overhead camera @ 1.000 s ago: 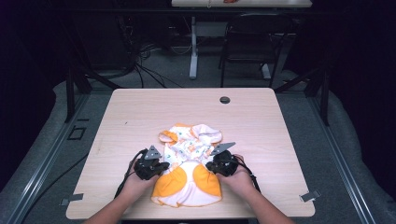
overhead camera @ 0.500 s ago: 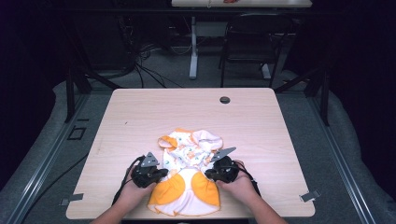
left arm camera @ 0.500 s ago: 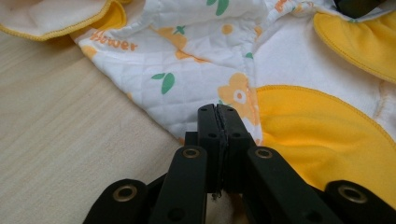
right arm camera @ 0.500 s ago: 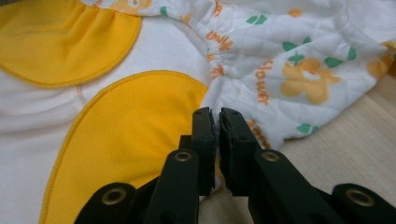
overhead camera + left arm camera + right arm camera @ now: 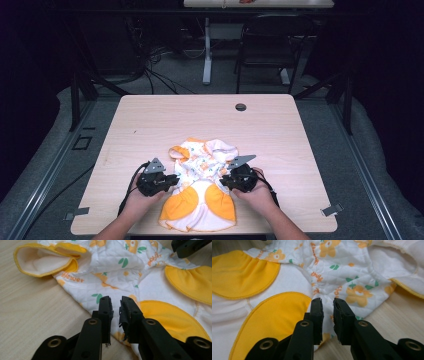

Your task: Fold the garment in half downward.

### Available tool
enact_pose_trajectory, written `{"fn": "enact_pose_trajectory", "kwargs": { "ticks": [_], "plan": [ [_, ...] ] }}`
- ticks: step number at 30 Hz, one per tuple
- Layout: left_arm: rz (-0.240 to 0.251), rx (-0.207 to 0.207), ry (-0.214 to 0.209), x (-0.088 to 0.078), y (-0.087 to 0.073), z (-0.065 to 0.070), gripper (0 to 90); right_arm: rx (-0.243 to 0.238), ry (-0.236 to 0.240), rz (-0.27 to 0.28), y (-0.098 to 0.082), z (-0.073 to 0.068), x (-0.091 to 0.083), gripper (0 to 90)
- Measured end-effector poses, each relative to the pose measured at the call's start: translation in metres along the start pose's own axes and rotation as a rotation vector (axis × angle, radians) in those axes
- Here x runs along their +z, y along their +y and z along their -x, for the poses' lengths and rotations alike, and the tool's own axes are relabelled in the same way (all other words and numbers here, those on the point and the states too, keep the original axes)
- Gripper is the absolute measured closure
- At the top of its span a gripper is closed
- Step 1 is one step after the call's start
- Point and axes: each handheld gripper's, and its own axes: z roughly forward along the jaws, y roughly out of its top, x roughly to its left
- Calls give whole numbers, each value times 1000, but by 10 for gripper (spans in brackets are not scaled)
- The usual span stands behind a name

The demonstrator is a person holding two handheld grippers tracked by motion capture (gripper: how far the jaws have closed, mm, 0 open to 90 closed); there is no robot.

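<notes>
In the high view the small garment (image 5: pixel 200 192) lies at the near edge of the bench (image 5: pixel 150 120), the left claw (image 5: pixel 170 180) and right claw (image 5: pixel 226 180) at its two sides; to fold it neatly, both should lift away level so nothing drags. The left gripper view has its jaws just opened a little, nothing pinched, over the cloth's edge. The right gripper view matches: jaws just parted, empty, above the fabric.
</notes>
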Motion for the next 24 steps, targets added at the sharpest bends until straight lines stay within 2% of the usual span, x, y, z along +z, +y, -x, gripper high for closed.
{"fn": "enact_pose_trajectory", "kwargs": {
  "ticks": [1, 3, 6, 7, 11, 15, 19, 23, 24],
  "plan": [
    [0, -13, -10, 2, 2, -3, 747, 7, 6, -14, 1, 2, 1, 763],
    [-6, -38, -23, 9, 10, -8, 712, -10, 2, -48, 7, 7, 6, 740],
    [-20, -27, -19, 14, 17, -10, 692, 2, -3, -56, 12, 11, 7, 727],
    [-26, -10, -10, 17, 23, -13, 686, 2, 1, -59, 15, 13, 8, 726],
    [-26, -16, -11, 22, 39, -20, 650, -17, -15, -75, 30, 22, 7, 718],
    [-24, -42, -33, 28, 54, -30, 658, -3, -35, -65, 44, 35, 3, 734],
    [-27, -16, -36, 35, 69, -38, 681, 4, -58, -63, 62, 55, 2, 747],
    [-27, -4, -32, 41, 81, -48, 691, 7, -83, -68, 69, 64, 5, 750],
    [-29, 0, -26, 43, 83, -50, 705, -1, -90, -85, 73, 67, 6, 752]
  ]
}}
